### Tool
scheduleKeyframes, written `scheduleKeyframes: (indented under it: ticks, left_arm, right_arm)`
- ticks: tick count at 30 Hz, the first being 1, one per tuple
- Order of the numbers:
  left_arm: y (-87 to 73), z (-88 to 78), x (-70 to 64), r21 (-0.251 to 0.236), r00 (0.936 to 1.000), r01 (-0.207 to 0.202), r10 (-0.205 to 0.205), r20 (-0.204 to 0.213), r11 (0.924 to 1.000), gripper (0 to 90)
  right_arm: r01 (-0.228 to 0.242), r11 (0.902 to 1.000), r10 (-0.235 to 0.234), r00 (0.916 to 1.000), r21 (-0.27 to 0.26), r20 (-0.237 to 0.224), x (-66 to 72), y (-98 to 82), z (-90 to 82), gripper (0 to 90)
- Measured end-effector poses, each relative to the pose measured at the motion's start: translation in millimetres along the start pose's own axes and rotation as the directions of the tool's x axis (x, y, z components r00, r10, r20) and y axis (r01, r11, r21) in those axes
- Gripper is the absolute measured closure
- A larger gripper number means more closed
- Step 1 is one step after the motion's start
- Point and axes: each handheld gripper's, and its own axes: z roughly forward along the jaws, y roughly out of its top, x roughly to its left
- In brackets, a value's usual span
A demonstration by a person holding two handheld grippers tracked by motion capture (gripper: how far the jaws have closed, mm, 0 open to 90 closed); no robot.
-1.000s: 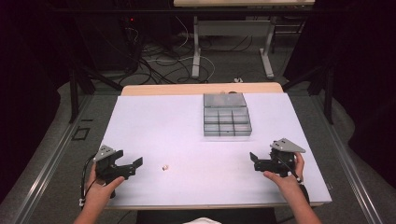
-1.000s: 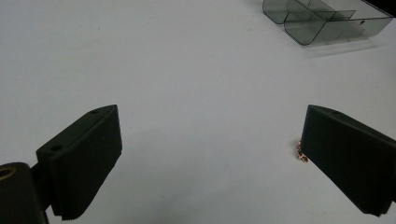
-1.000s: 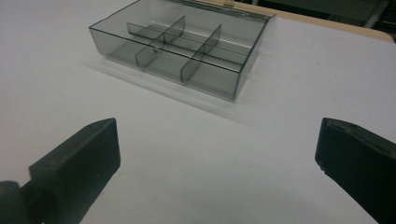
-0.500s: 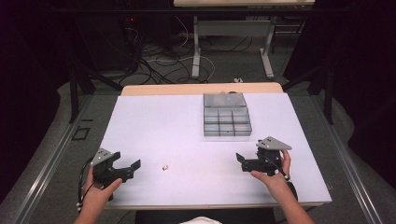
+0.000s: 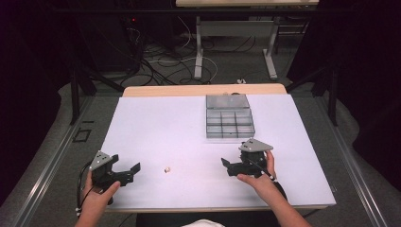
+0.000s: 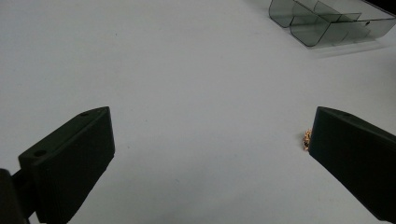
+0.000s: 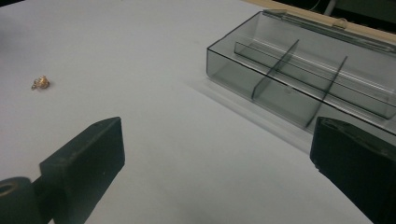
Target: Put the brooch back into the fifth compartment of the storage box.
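Observation:
A tiny gold trinket (image 5: 166, 169) lies on the white table top (image 5: 179, 127) near the front edge, between my two grippers. My left gripper (image 5: 134, 172) is open a short way to its left, with nothing between the jaws. In the left gripper view the trinket (image 6: 307, 139) peeks out beside the right jaw of that gripper (image 6: 212, 126). My right gripper (image 5: 226, 167) stands open to the trinket's right, pointing left. In the right gripper view the trinket (image 7: 40, 83) lies far left, beyond the open right gripper (image 7: 219, 140).
A clear grey compartment box (image 5: 229, 123) with its lid open sits on the table behind the right gripper, and its dividers (image 7: 275, 70) show close ahead in the right gripper view. It appears again as the box (image 6: 327, 18) at top right. Desk legs and cables lie beyond the table.
My right gripper has moved left along the front of the table, towards the trinket. The left gripper has shifted slightly towards the near edge.

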Motion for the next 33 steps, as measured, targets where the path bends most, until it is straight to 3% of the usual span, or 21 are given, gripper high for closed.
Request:
scheduleKeyframes:
  ticks: [13,24,33]
  left_arm:
    - [0.3,0.0,-0.4,-0.007,0.9999,-0.008,0.008,0.006,0.9999,0.4]
    - [0.8,-2.3,2.6,-0.005,1.0000,0.005,-0.005,0.008,1.0000,0.6]
    - [0.6,-1.8,3.2,-0.004,1.0000,0.005,-0.005,0.008,1.0000,0.6]
  right_arm:
    - [0.009,0.9997,-0.011,0.9966,-0.021,-0.081,26.7,17.6,21.8,7.4]
    - [0.052,0.9986,-0.053,0.9913,-0.013,-0.121,47.4,30.2,36.9,11.2]
    - [0.095,0.9954,-0.095,0.9803,-0.009,-0.173,66.2,38.9,51.0,14.3]
